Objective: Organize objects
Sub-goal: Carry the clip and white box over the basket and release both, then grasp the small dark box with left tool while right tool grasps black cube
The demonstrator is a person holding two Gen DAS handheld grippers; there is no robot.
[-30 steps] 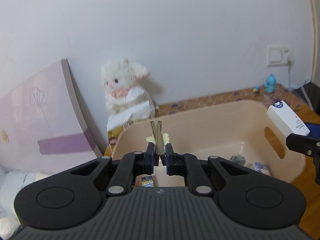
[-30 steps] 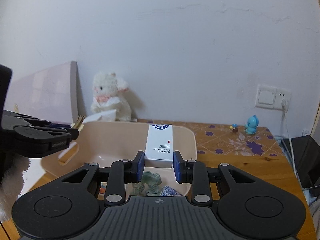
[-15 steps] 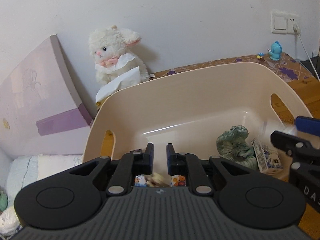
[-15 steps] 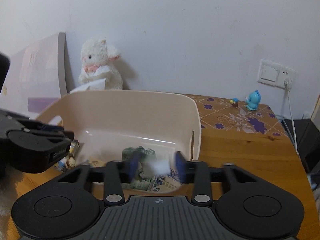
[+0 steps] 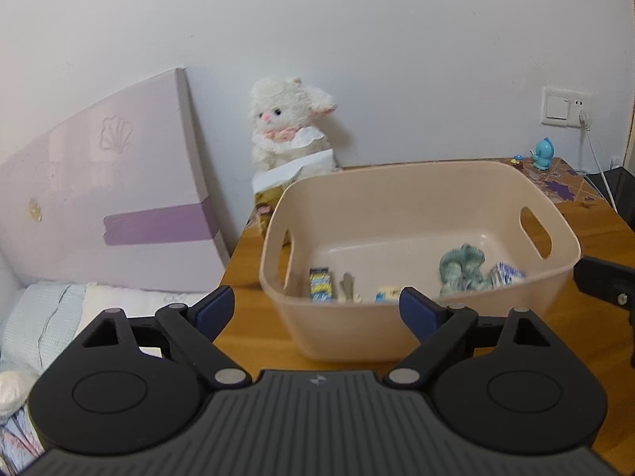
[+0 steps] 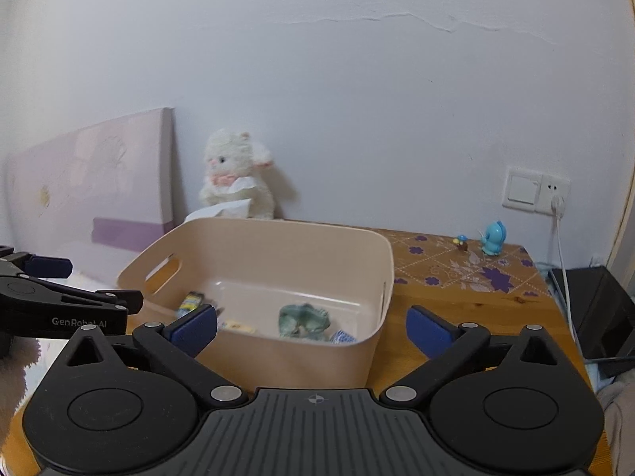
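Both claws empty with jaws wide apart, left claw (image 5: 315,309) and right claw (image 6: 311,327) just in front of the beige bin (image 5: 416,317) on the bench (image 6: 468,317), small packets and green cloth (image 5: 462,269) inside; next pick likely needs approach clear of the bin rim.

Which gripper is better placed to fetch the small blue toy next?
Right, probably. The right gripper is open, and the blue toy stands on its side of the bin; the left gripper is farther away.
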